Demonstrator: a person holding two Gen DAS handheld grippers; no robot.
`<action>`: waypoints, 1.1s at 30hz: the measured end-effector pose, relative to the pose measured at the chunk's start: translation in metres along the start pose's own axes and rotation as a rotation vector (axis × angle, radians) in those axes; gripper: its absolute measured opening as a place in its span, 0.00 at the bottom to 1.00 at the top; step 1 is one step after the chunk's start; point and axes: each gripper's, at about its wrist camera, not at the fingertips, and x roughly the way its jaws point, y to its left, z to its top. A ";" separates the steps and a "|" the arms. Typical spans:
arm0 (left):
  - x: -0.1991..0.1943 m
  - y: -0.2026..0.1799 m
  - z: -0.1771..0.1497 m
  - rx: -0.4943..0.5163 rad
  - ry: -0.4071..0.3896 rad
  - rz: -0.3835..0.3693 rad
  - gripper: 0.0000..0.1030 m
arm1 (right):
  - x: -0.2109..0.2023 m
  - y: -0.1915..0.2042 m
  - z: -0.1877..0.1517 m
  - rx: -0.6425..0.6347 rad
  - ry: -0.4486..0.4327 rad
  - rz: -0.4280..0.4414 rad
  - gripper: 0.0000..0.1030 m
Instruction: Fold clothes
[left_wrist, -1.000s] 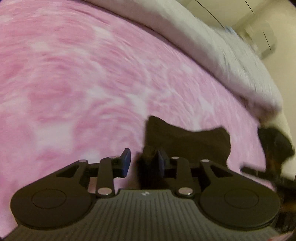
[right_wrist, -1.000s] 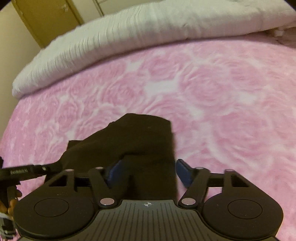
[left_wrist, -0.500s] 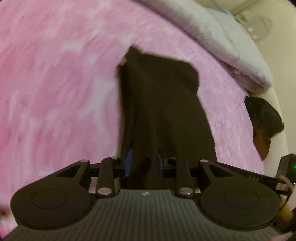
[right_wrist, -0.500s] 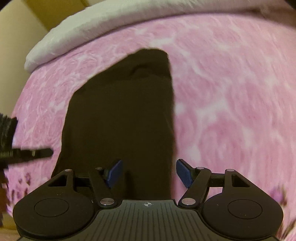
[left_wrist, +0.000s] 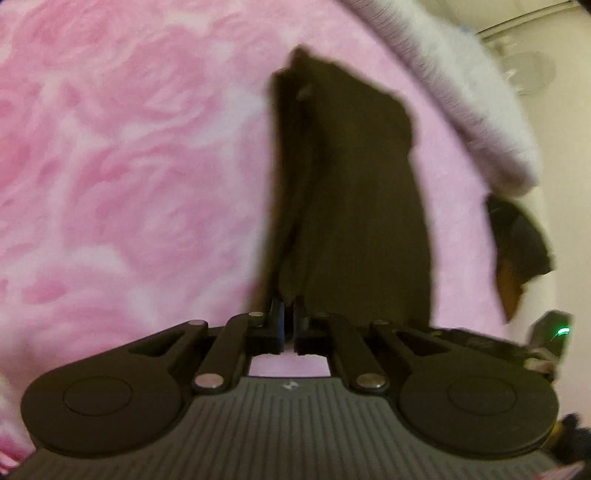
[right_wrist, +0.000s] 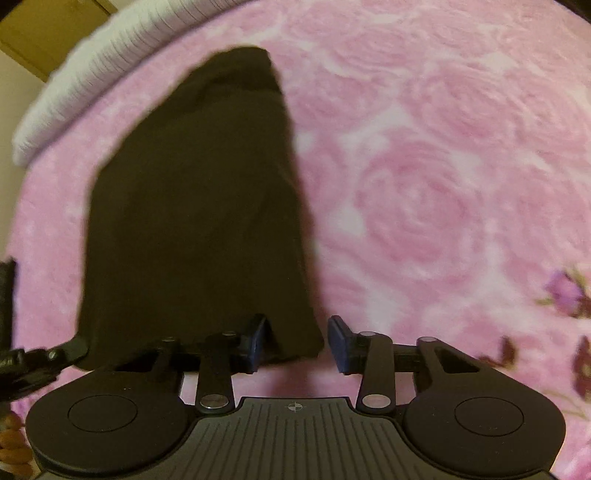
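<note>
Two grippers at garment's near edge; it runs toward 12 o'clock on pink blanket. Left gripper jaws pinch its corner; right gripper jaws wide, straddling other corner.

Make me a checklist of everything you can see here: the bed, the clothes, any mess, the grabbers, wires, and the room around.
Surface: pink rose-patterned fleece blanket, spread over the bed.
Job's things: dark brown cloth garment, lying long and flat on the blanket.
Clutter: another dark crumpled cloth at the bed's edge.
Grippers: left gripper, fingers closed at the garment's near edge, grip unclear; right gripper, fingers open around the garment's near corner.
Cables: nothing seen.
Surroundings: white ribbed quilt along the blanket's far side; yellowish wooden door; cream wall.
</note>
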 end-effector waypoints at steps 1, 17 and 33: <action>0.003 0.003 0.000 0.005 0.004 0.014 0.02 | 0.003 -0.003 -0.002 -0.002 0.007 -0.005 0.38; 0.008 -0.088 0.009 0.353 0.021 0.162 0.23 | -0.019 0.042 -0.009 -0.173 -0.116 -0.091 0.39; -0.079 -0.173 -0.020 0.378 -0.012 0.461 0.28 | -0.120 0.087 -0.032 -0.104 -0.095 -0.120 0.62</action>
